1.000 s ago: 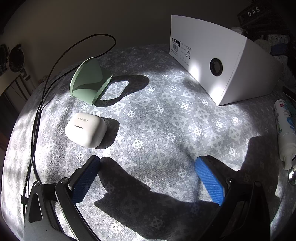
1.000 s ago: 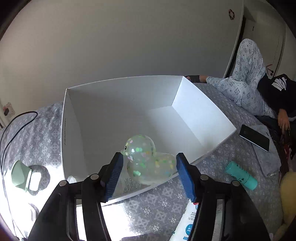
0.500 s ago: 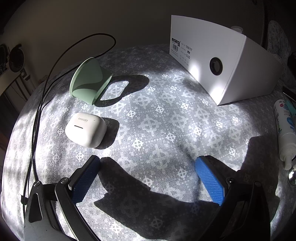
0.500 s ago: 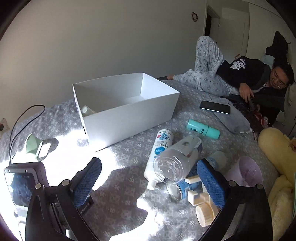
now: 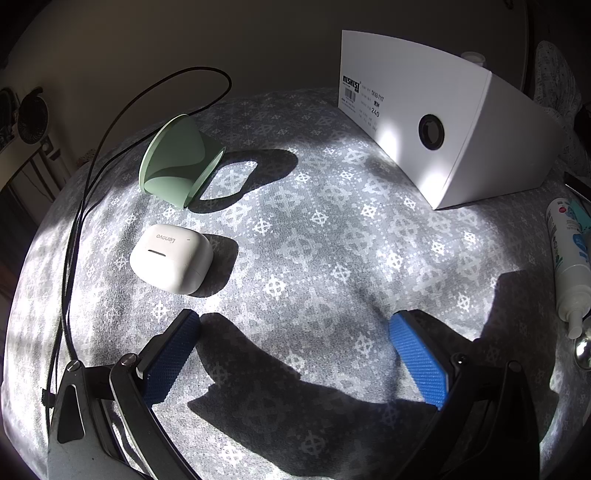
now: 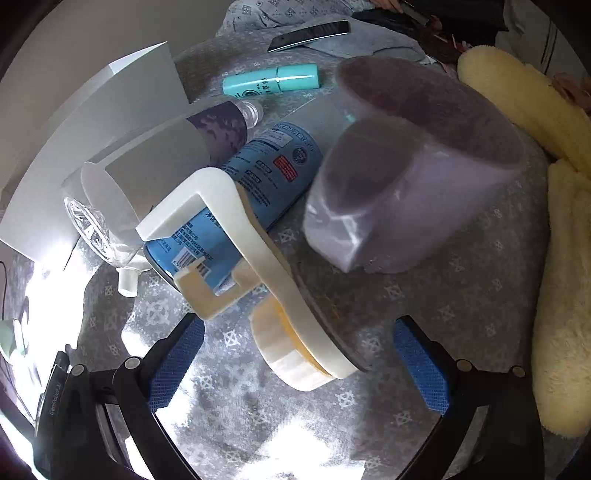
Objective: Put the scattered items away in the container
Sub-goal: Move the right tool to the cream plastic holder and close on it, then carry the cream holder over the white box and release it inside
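Note:
The white box (image 5: 443, 122) stands at the back right in the left wrist view and at the left in the right wrist view (image 6: 92, 122). My left gripper (image 5: 295, 354) is open and empty above the patterned cover, near a white Lenovo earbud case (image 5: 171, 258) and a tipped green cup (image 5: 177, 162). My right gripper (image 6: 299, 360) is open, its jaws either side of a cream tape dispenser (image 6: 258, 266). Behind it lie a blue can (image 6: 251, 184), a clear bottle (image 6: 155, 166), a purple cup (image 6: 413, 177) and a teal tube (image 6: 273, 83).
A black cable (image 5: 74, 229) runs along the left edge. A white spray bottle (image 5: 569, 258) lies at the right. A dark phone (image 6: 310, 35) and grey cloth lie at the back, a yellow plush (image 6: 554, 240) at the right.
My right gripper let go of the clear duck in the box, opened, and swung away down to the pile of items by the tape dispenser. The left gripper has not moved.

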Tool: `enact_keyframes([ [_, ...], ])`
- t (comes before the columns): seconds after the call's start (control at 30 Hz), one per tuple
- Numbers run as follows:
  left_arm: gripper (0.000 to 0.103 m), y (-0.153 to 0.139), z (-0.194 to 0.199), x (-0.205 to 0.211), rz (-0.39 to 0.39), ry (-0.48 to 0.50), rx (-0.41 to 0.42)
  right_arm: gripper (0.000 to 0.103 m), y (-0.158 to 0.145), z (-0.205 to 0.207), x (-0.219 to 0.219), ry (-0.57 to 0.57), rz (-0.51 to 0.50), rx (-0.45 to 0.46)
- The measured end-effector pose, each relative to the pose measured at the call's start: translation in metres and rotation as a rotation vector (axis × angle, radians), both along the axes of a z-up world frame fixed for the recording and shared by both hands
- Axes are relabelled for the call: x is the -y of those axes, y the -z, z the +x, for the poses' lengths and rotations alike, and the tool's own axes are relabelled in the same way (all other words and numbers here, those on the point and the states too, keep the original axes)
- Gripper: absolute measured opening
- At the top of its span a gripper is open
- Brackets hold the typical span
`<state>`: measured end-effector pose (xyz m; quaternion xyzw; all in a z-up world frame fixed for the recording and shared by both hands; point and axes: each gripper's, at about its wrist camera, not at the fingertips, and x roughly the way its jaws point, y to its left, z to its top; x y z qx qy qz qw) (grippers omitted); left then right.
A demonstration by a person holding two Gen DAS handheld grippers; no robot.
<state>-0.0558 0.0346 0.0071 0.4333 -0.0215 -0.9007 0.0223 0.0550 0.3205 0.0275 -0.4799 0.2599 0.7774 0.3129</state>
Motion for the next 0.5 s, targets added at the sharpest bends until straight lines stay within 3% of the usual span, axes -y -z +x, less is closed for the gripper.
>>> enact_keyframes([
  [0.17,0.103,0.000,0.001,0.000,0.000,0.000,0.000,0.101,-0.003,-0.028,0.020,-0.177,0.202,0.092],
  [0.23,0.103,0.000,0.001,0.000,0.000,0.000,0.000,0.085,-0.003,-0.028,0.028,-0.236,0.237,0.103],
  [0.3,0.103,0.000,0.002,0.000,0.000,0.000,0.000,0.059,-0.009,-0.028,0.033,-0.268,0.246,0.087],
  [0.5,0.103,0.000,0.002,0.000,0.000,0.000,-0.001,0.050,-0.017,-0.013,0.021,-0.278,0.017,-0.154],
])
